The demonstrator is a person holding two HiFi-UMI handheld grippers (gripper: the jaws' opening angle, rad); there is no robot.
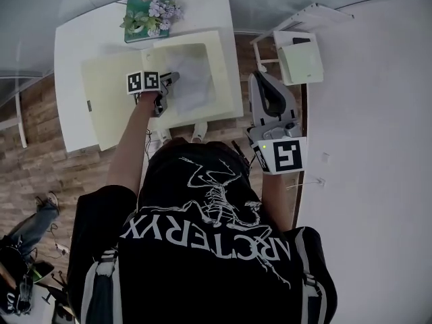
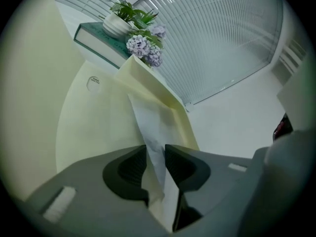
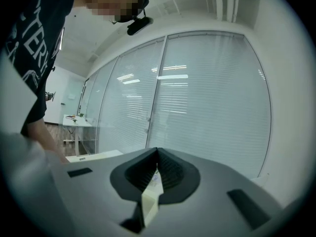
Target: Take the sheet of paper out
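A pale yellow folder (image 1: 115, 93) lies open on the white table (image 1: 74, 46). In it is a white sheet of paper (image 1: 196, 79). My left gripper (image 1: 171, 81) reaches over the folder and is shut on the sheet's edge. In the left gripper view the sheet (image 2: 148, 122) rises creased between the two dark pads of that gripper (image 2: 155, 149), with the folder's flap (image 2: 165, 98) lifted behind it. My right gripper (image 1: 260, 79) hangs off the table's right edge, away from the folder. Its jaws (image 3: 158, 154) are shut on a thin pale yellow slip (image 3: 150, 196).
A potted plant with lilac flowers (image 1: 150, 11) stands on a green book (image 2: 98, 41) at the table's far edge. To the right of the table stands a white rack (image 1: 300, 59). A glass wall with blinds (image 3: 207, 98) runs behind.
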